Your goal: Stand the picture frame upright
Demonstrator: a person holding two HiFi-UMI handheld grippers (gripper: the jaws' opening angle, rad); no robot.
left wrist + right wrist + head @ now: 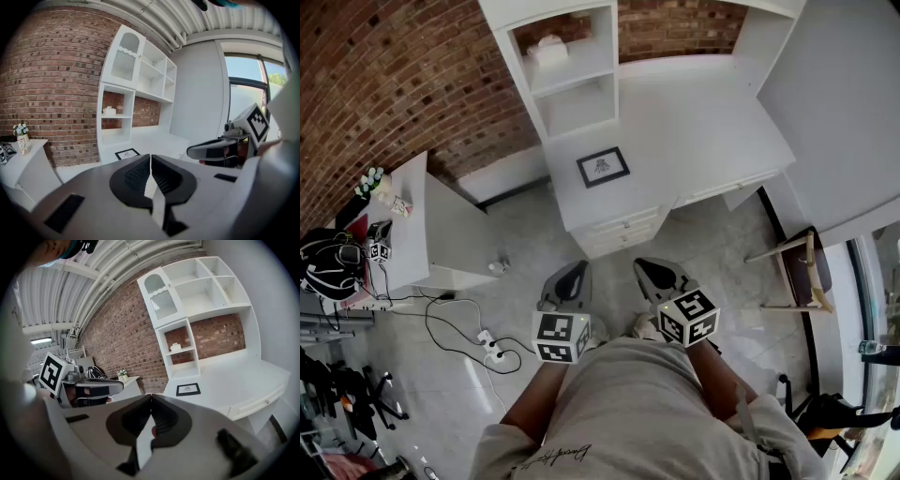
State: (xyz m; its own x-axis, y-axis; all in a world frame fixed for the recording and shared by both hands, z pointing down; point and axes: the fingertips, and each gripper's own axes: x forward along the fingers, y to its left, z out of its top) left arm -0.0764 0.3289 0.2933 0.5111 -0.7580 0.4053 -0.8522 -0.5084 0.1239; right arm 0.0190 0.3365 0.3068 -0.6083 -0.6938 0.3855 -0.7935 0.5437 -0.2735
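Now | picture frame [603,167] lies flat on the desk [703,122], well ahead of your left tongs [572,277] and right tongs [661,275], roughly between their lines, long side across your reach | left tongs look slightly nearer | both pairs pinched together, nothing between the jaws, touching nothing.

Bright daylight, soft shadows, fisheye-warped edges
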